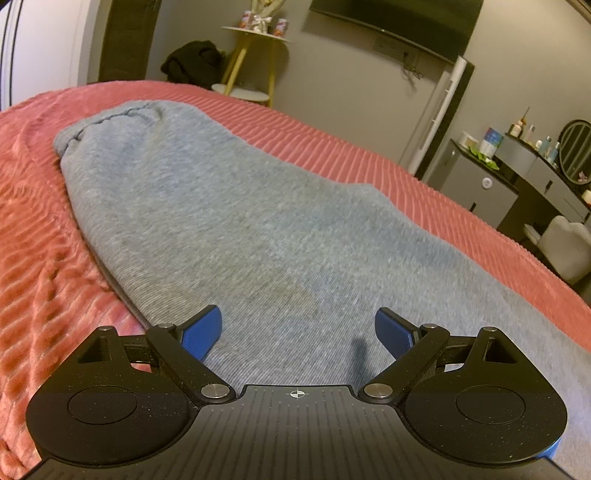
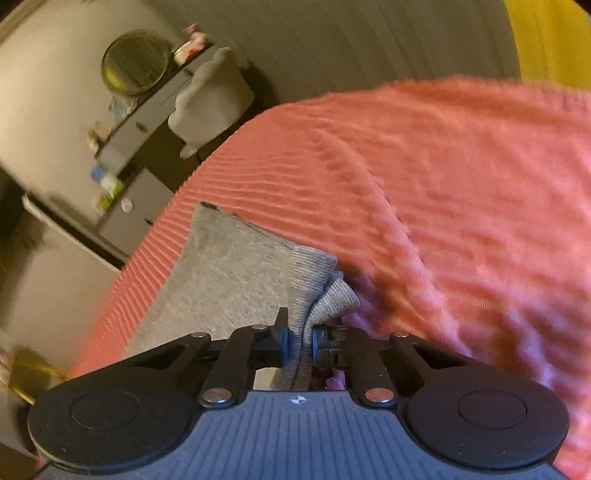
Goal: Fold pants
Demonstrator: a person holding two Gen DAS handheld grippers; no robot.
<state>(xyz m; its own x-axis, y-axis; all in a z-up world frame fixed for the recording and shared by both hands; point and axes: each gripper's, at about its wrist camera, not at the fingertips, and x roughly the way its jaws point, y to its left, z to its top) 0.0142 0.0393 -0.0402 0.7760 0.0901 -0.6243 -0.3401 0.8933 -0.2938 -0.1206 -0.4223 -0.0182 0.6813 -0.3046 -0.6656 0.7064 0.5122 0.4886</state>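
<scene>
Grey sweatpants (image 1: 229,221) lie lengthwise on a pink ribbed bedspread (image 1: 33,229), waistband at the far end. My left gripper (image 1: 297,334) is open and empty, its blue pads (image 1: 201,338) just above the near part of the pants. In the right wrist view my right gripper (image 2: 298,345) is shut on the ribbed cuff end of the grey pants (image 2: 221,273), lifting the bunched cuffs (image 2: 321,284) slightly off the bedspread (image 2: 461,192).
Beyond the bed's far edge stand a small yellow-legged side table (image 1: 255,59), a dark bundle (image 1: 192,61), a wall TV (image 1: 399,18), and a grey dresser with bottles and a round mirror (image 1: 546,166). A white chair (image 2: 210,99) stands beside the bed.
</scene>
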